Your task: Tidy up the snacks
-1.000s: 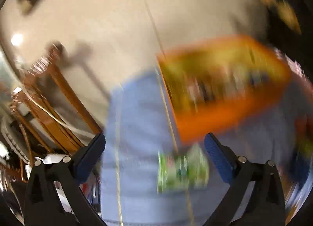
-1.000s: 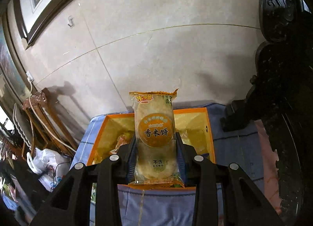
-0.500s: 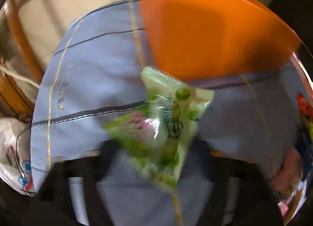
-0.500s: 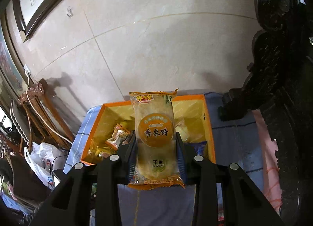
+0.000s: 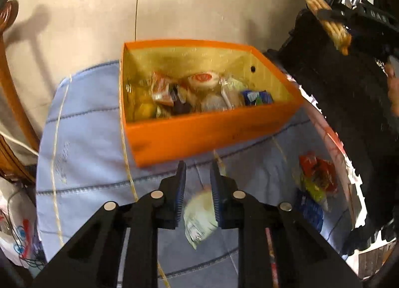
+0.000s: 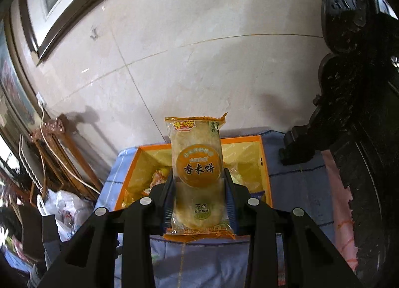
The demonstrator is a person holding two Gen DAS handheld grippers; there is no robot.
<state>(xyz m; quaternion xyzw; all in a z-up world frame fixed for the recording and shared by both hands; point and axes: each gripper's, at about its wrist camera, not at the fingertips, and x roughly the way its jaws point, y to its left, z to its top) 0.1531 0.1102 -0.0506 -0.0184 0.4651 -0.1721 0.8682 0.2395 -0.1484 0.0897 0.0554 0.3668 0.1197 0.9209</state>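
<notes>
While right tool [image 6: 199, 188] clamps rice cracker pack [image 6: 197, 173] upright w/ orange box [image 6: 265, 163] just ahead below, left tool [image 5: 198, 183], jaws just closing, nips green snack packet [image 5: 199, 218] near box front.

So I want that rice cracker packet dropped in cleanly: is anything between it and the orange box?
Nothing visible. The rice cracker packet sits upright in the right tongs, and the orange box lies open-topped just beyond, holding only loose snacks.
</notes>
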